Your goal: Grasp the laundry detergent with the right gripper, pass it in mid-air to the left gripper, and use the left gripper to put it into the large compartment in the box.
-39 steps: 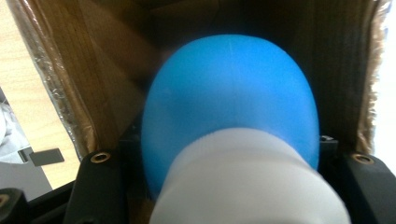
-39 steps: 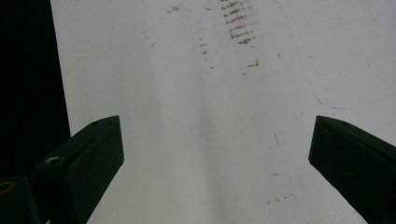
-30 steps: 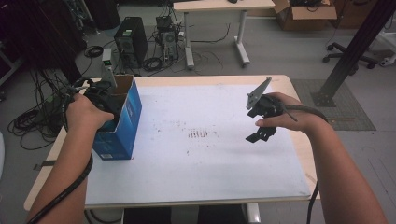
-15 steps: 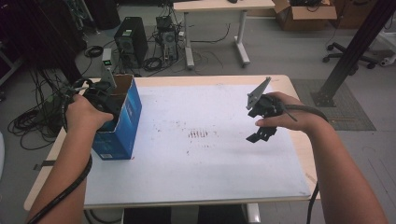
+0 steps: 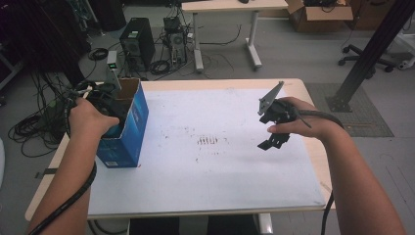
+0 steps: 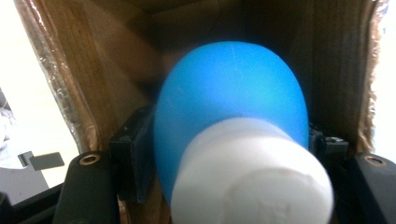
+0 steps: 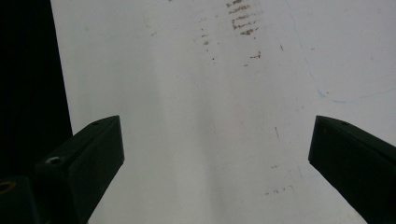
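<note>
Dropping the blue bulb into the box

We have just been easing the left gripper (image 5: 100, 98) fingers apart inside the blue cardboard box (image 5: 132, 122); the blue bulb with its white neck (image 6: 233, 130) sits between them, contact hard to judge. Our right gripper (image 5: 274, 134) hangs spread, empty, above the counter (image 5: 210, 171). The box floor stays hidden.

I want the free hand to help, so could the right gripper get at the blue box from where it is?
Probably yes. The right gripper hovers open over bare white tabletop, and nothing stands between it and the blue box across the table. The left gripper already occupies the box's open top.
</note>
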`<state>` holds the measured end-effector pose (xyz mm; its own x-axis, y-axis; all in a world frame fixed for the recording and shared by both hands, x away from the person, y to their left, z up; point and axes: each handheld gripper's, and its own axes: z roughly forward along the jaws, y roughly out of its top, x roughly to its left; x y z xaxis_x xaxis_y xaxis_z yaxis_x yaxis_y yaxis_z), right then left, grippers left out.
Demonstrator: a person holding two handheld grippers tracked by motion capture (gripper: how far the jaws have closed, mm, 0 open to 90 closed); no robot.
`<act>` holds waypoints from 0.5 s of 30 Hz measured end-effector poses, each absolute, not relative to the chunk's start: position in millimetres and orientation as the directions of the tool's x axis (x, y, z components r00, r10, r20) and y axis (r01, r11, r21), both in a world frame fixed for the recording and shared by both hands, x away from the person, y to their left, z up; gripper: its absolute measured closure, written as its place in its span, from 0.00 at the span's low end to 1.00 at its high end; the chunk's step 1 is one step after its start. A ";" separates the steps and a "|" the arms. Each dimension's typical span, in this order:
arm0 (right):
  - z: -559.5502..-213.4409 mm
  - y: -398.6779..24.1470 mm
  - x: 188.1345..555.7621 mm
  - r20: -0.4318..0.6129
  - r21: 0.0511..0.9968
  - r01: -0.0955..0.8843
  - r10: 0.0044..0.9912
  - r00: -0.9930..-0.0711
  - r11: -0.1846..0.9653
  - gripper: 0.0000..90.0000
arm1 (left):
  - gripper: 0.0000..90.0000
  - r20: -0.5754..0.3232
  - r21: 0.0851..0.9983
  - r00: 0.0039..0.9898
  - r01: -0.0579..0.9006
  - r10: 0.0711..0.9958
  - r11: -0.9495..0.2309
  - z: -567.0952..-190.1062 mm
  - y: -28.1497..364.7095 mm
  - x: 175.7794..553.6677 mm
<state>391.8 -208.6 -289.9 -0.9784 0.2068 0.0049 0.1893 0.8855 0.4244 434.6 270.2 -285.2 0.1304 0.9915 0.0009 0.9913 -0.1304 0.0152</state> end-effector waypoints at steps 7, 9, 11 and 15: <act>-289.7 -208.7 391.8 0.004 0.427 0.187 0.205 -0.979 0.884 0.04 | 0.35 0.011 0.022 0.131 0.991 0.991 -0.131 -275.3 267.5 432.3; -289.7 -208.2 392.1 0.003 0.428 0.185 0.204 -0.979 0.884 0.04 | 0.34 0.010 0.025 0.125 0.992 0.992 -0.125 -273.7 267.3 431.9; -289.6 -208.0 392.2 0.003 0.429 0.185 0.204 -0.979 0.884 0.04 | 0.32 0.008 0.030 0.120 0.992 0.993 -0.120 -270.8 267.4 431.0; -288.7 -207.1 392.6 0.003 0.431 0.182 0.200 -0.980 0.884 0.04 | 0.31 0.002 0.039 0.122 0.992 0.993 -0.122 -265.7 267.5 428.9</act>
<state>392.6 -207.1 -288.7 -0.9797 0.2002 0.0034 0.1822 0.8839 0.4306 428.9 267.5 -265.7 0.1215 0.9926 0.0023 0.9918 -0.1215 0.0388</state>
